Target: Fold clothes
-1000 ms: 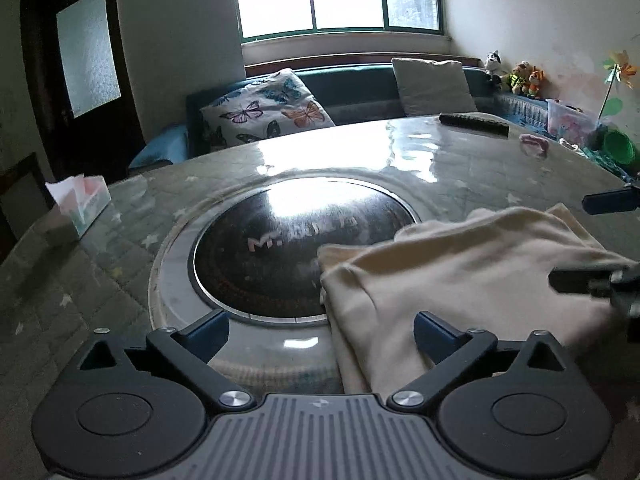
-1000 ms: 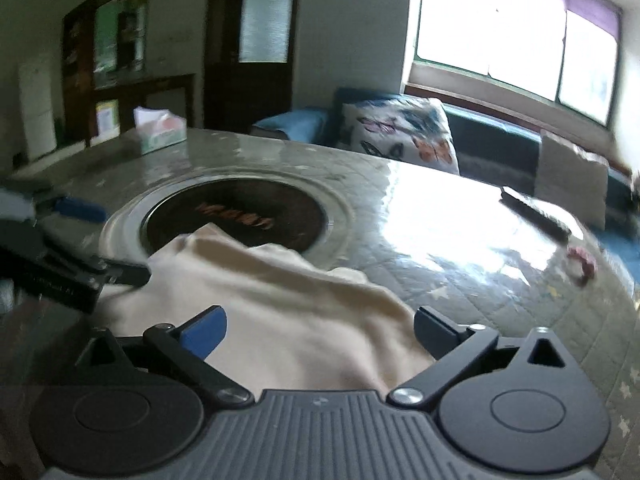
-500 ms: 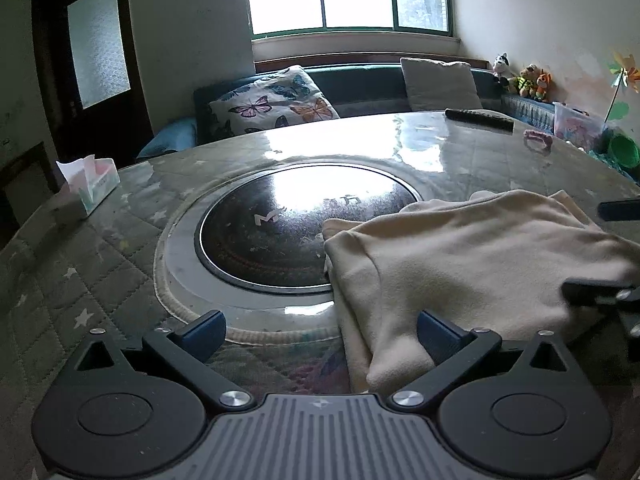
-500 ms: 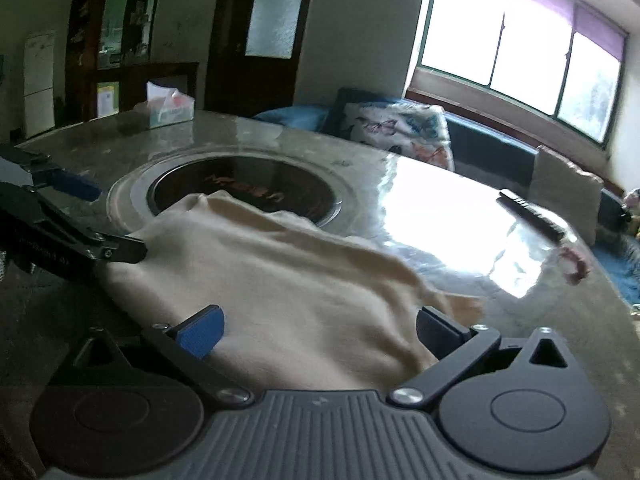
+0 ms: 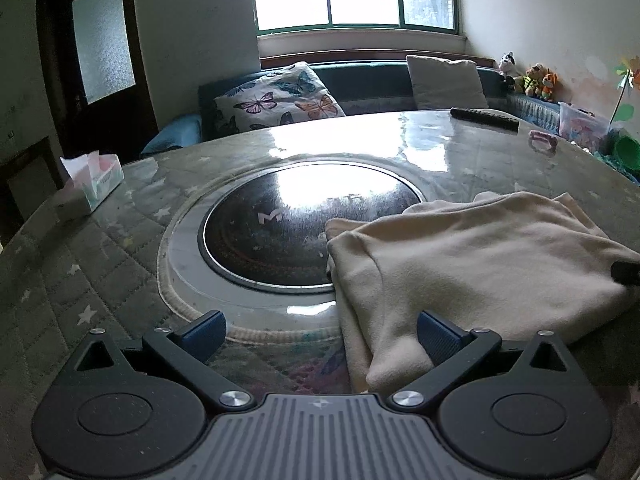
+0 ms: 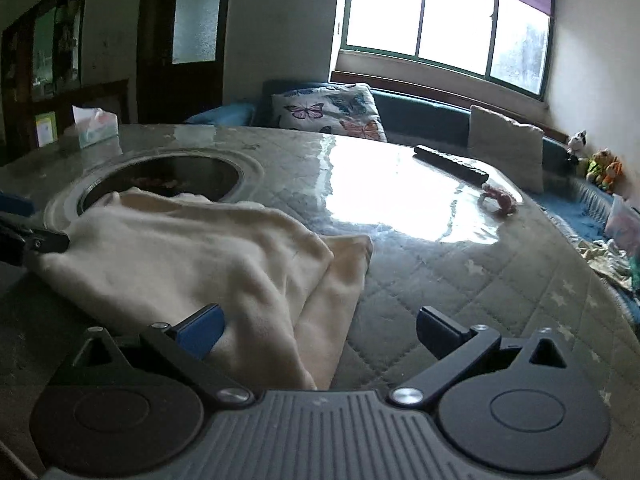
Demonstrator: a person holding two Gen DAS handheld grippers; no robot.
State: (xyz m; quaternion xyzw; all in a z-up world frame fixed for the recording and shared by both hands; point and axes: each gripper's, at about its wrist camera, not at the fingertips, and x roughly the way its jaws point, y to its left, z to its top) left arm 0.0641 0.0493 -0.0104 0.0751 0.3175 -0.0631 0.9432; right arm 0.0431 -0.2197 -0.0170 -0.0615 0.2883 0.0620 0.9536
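Note:
A cream garment (image 5: pixel 472 272) lies folded in a thick pile on the round table, partly over the dark glass centre (image 5: pixel 296 232). It also shows in the right wrist view (image 6: pixel 192 256). My left gripper (image 5: pixel 320 332) is open and empty, just in front of the garment's near left corner. My right gripper (image 6: pixel 320 330) is open and empty, over the garment's near right corner, where two layers show. A fingertip of the right gripper (image 5: pixel 626 272) shows at the right edge of the left view; the left gripper's fingers (image 6: pixel 36 240) touch the cloth's left edge.
A tissue box (image 5: pixel 94 184) stands at the table's far left. A black remote (image 5: pixel 484 118) and a small pink object (image 5: pixel 542 142) lie at the far right. A bench with cushions (image 5: pixel 280 98) runs behind, below the window. The table edge drops away at right (image 6: pixel 616 304).
Both grippers have drawn back from the garment and sit lower; the right gripper has swung rightward, so the cloth now lies to its left. The garment has settled flat.

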